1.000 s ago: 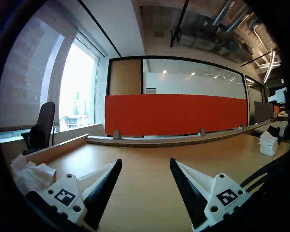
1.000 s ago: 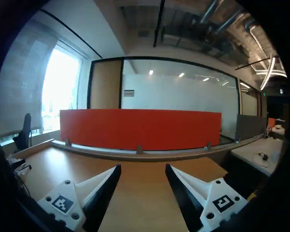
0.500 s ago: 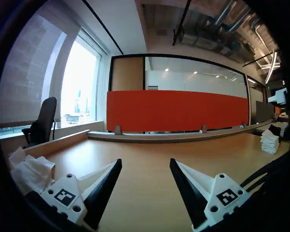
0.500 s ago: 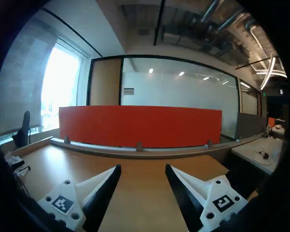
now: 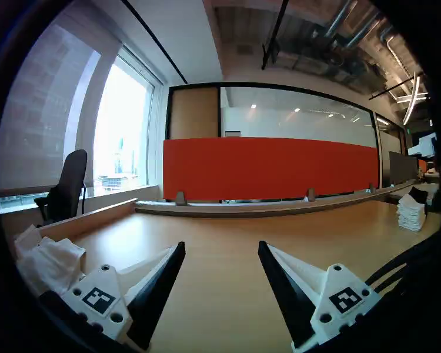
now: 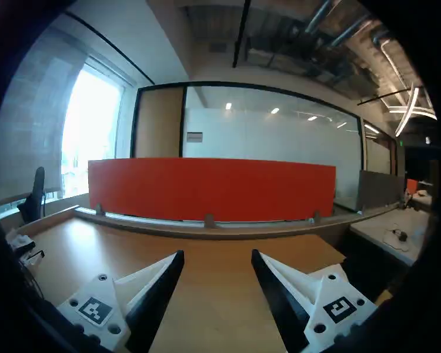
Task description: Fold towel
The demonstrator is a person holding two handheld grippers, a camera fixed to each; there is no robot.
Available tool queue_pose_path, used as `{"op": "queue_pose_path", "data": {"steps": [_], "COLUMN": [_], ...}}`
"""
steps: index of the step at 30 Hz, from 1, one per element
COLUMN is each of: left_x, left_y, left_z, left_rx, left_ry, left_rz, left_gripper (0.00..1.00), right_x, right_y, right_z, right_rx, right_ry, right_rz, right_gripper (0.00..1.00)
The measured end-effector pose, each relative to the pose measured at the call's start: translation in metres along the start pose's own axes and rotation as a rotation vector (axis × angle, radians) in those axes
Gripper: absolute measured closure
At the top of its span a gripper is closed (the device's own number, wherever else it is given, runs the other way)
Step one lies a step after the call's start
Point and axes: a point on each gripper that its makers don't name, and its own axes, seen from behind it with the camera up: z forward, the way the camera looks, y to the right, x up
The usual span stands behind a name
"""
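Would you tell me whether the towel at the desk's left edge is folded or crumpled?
Crumpled: the towel lies in a loose, rumpled heap, with no flat layers.

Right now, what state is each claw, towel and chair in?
left claw: open, empty, above the wooden desk.
right claw: open, empty.
loose white towel: crumpled, not folded, at the left of the desk.
towel stack: folded, piled at the far right.
office chair: unoccupied, by the window.
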Motion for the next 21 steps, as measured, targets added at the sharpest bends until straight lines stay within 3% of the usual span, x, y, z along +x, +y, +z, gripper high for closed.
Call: {"op": "queue_pose_path", "data": {"steps": [21], "left_x": [-0.0009], "left_y": [0.0007], "left_z": [-0.0002], "left_rx": [-0.001], "left_ry": [0.000], "left_rz": [0.001], "left_gripper": [0.08], "right_x": [0.0095], "right_y": [0.0087], "right_z": [0.0095], "right_rx": [0.007], "right_ry": [0.038], "right_rz": [-0.039], "right_gripper": [0.12]}}
